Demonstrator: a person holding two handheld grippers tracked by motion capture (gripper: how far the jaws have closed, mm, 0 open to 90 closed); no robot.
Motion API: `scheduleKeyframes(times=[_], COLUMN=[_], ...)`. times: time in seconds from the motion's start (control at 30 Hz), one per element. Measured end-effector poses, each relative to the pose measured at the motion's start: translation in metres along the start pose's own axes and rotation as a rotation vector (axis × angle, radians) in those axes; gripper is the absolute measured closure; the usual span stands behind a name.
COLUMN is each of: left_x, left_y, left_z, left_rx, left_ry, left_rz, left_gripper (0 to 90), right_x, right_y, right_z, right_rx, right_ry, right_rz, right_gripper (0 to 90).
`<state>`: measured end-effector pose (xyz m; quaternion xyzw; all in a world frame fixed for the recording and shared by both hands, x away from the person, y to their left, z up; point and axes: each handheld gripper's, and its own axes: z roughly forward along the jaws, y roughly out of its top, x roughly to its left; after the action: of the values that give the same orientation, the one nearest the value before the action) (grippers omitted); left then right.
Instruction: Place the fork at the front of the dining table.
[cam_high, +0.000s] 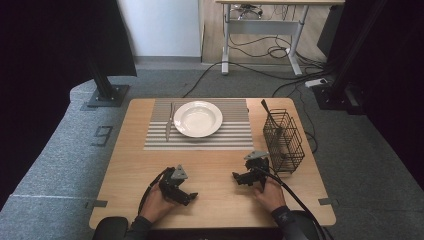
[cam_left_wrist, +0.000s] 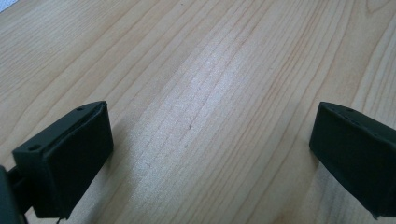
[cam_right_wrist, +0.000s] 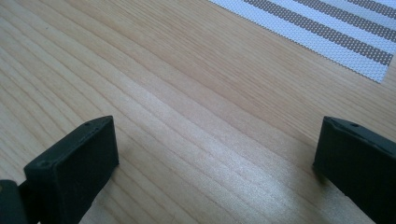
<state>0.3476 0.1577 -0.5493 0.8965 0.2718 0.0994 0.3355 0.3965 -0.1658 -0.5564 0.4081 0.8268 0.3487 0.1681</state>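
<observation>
High view shows my left gripper (cam_high: 187, 192) and my right gripper (cam_high: 243, 178) both resting low over the near part of the wooden table (cam_high: 125, 170), and both are wide open with nothing between the jaws. My two gripper views confirm this: there is bare wood grain between the black jaws. The nearest thing to my tools is the black wire basket (cam_high: 284, 141), which stands just beside my right gripper, on the right side of the table, with a dark utensil (cam_high: 265, 108) standing in it. Farther away, the white plate (cam_high: 198, 118) sits on the striped placemat (cam_high: 235, 135), and a knife (cam_high: 169, 122) lies on the mat, left of the plate. I judge the step is a reach to the basket. To do it well, I keep the right jaws open, I come from above the rim, and I close on the handle, not on the wires
</observation>
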Motion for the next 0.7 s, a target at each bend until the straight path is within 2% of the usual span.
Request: scheduleKeyframes(times=[0.13,0.27,0.7], left_x=[0.0,0.0,0.001], left_y=[0.001,0.001,0.002], left_z=[0.0,0.001,0.001], left_rx=[0.0,-0.001,0.001], left_ry=[0.001,0.002,-0.007], left_rz=[-0.002,-0.001,0.004], left_gripper=[0.0,0.0,0.0], right_x=[0.002,0.001,0.004], right_y=[-0.001,-0.01,-0.019], right_z=[-0.001,-0.01,-0.019], right_rx=[0.0,0.0,0.0], right_ry=[-0.007,0.055,0.068], right_rz=[0.009,-0.053,-0.068], right_gripper=[0.0,0.0,0.0])
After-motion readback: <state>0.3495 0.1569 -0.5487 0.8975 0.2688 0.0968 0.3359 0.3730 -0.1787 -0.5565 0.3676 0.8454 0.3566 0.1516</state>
